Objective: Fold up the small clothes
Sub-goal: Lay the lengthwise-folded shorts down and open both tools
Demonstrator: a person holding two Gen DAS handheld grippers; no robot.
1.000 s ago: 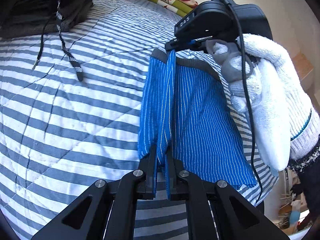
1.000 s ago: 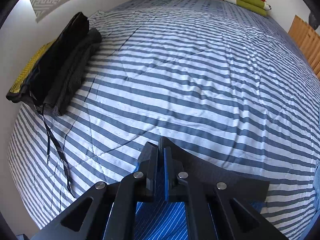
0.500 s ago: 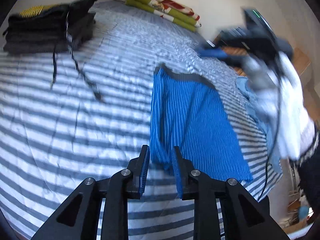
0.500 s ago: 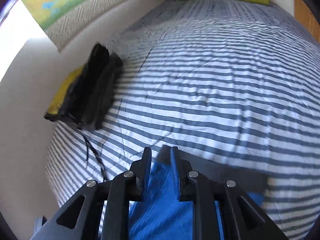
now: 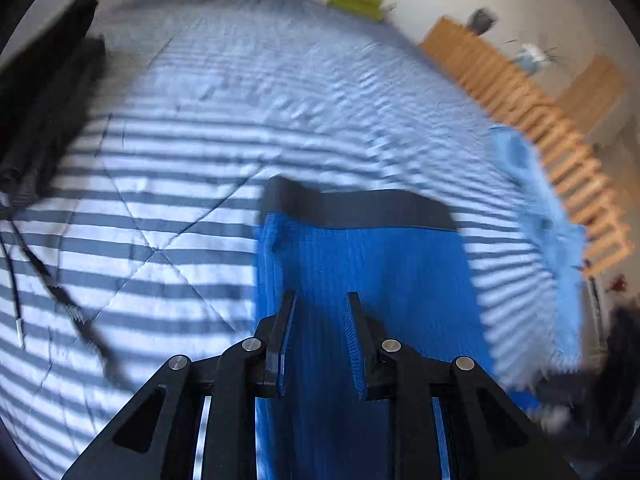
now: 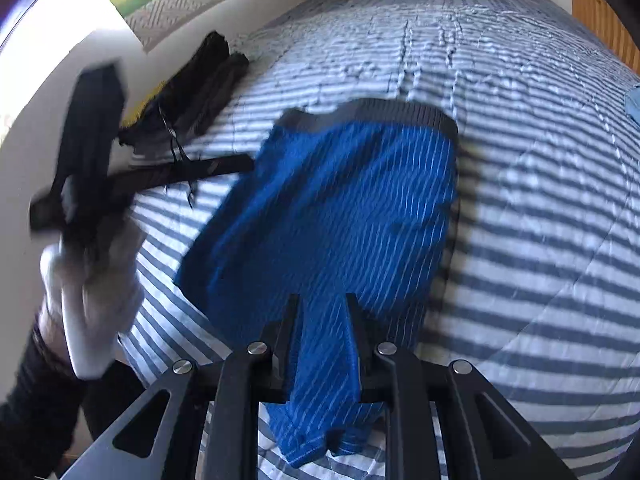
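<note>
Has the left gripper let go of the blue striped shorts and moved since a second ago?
Yes. The left gripper was clamped on the blue striped shorts at their left fold; it is now open, shifted right over their middle, judged against the grey waistband.

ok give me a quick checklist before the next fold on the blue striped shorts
1. Left claw free of fabric: ok, its jaws stand open above the blue striped shorts.
2. Right claw state: jaws parted with the shorts' lower hem between them; whether the pads touch the cloth, cannot tell.
3. Shorts lying flat: not ok, the side by the grey waistband looks folded over and rumpled.
4. Bedspread free beside the shorts: ok, bare striped cover on that side.
5. Dark folded pile and its drawstring away from the shorts: ok.
6. Views sharp enough to aim: not ok, both blurred.
</note>
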